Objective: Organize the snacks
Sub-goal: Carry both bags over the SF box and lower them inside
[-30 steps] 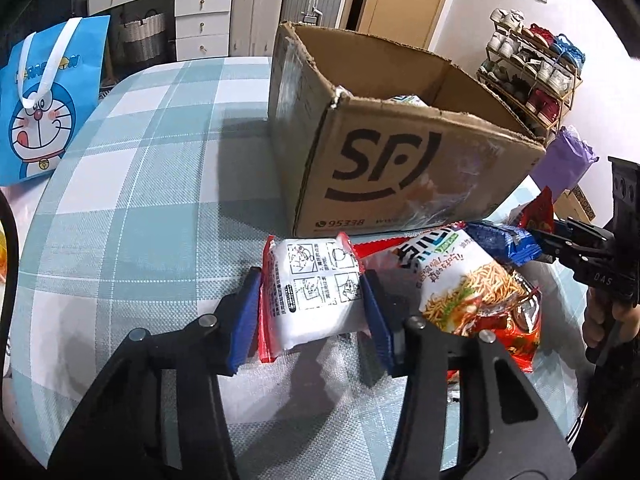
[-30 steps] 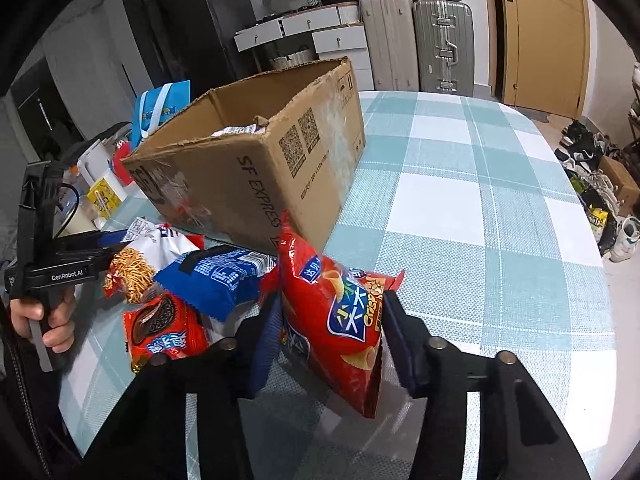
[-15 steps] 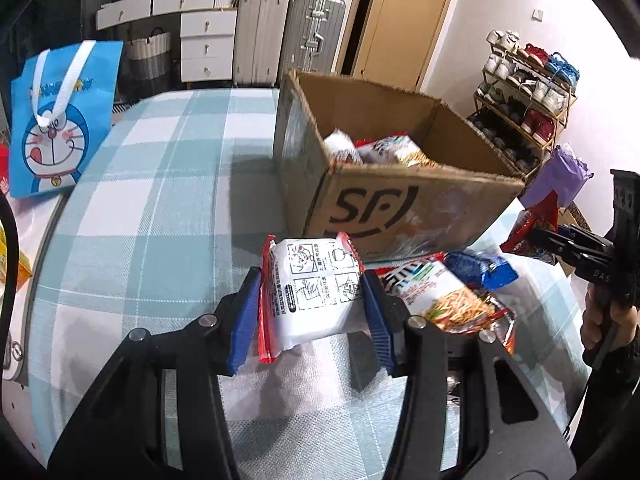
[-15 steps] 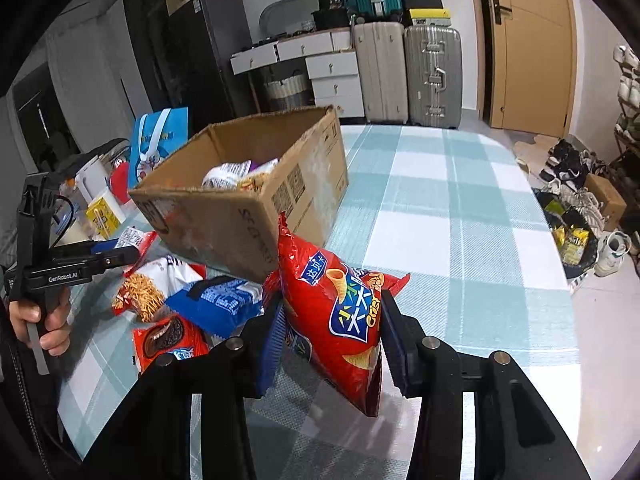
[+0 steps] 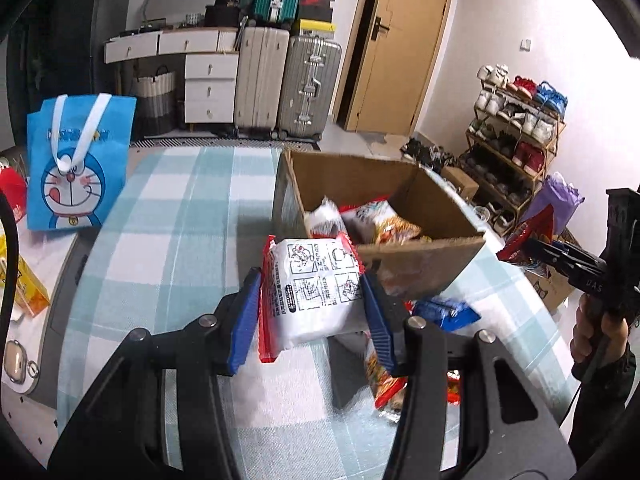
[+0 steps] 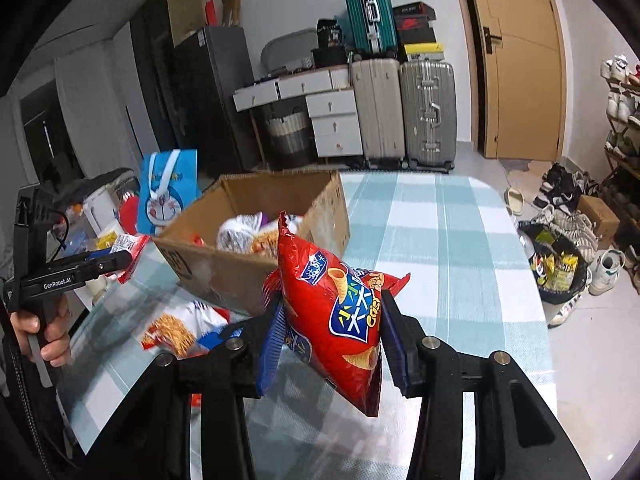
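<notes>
Blue ribbed pads of the left gripper (image 5: 312, 312) press on both sides of a white snack packet with red edges and small cartoon drawings (image 5: 314, 290); the jaws are closed on it and hold it in the air above the counter with a pale blue and white checked cloth (image 5: 172, 216), just in front of the open brown cardboard box (image 5: 420, 256). The right gripper (image 6: 332, 336) has its jaws closed on a red puffy bag of cone-shaped crisps with a blue label (image 6: 340, 320), which hangs tilted between the pads, also off the counter and near the box corner. Inside the box several packets already lie, white and orange ones. On the cloth beside the box lie a white bag with a picture of fried sticks (image 6: 176, 332) and a blue packet (image 5: 446, 312). A blue cartoon cat tote bag (image 5: 76, 164) stands at the far left edge of the counter.
</notes>
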{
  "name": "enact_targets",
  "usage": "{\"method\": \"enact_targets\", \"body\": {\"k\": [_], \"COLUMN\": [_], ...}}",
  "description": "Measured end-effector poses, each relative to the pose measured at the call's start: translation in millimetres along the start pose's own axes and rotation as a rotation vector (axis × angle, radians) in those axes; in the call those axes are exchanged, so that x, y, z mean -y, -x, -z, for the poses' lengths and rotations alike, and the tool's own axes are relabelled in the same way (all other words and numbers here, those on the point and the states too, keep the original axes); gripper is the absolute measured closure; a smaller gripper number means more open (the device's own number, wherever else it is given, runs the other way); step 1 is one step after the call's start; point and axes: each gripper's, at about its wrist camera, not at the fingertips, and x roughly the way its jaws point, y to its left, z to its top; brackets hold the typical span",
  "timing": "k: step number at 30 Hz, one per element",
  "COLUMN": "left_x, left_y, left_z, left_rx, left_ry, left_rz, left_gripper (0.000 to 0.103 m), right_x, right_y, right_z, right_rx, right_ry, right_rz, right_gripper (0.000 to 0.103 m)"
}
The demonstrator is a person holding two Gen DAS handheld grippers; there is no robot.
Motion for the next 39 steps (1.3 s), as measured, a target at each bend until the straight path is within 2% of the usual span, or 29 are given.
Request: {"method": "enact_targets", "body": {"k": [6,16,29,39], "left_x": [12.6,40.3,60.6,61.9], "left_y": [10.6,3.9,-40.6,-84.3], "left_z": [-21.5,-51.0,-78.0,-83.0], "left_rx": [0.039,0.059,0.036,-0.005], "left_ry": [-0.023,-0.055,-0.091,-0.104], "left_rz": [0.007,0.025,0.008,-0.008], "left_gripper": [0.057,0.057,0.057,0.057], "right_x": [-7.8,-33.9,-54.1,-56.6], "right_y": [16.2,9.2,-40.0,-88.8], "right_z": [-23.1,-54.9,-84.8,-92.5], "right_rx": [0.065,0.086,0.045,-0.006], "right_ry": [-0.016,0.0,-0.005,-0.018], "right_rz": [-0.021,-0.057,-0.074,-0.067], "right_gripper": [0.058,0.058,0.058,0.058]}}
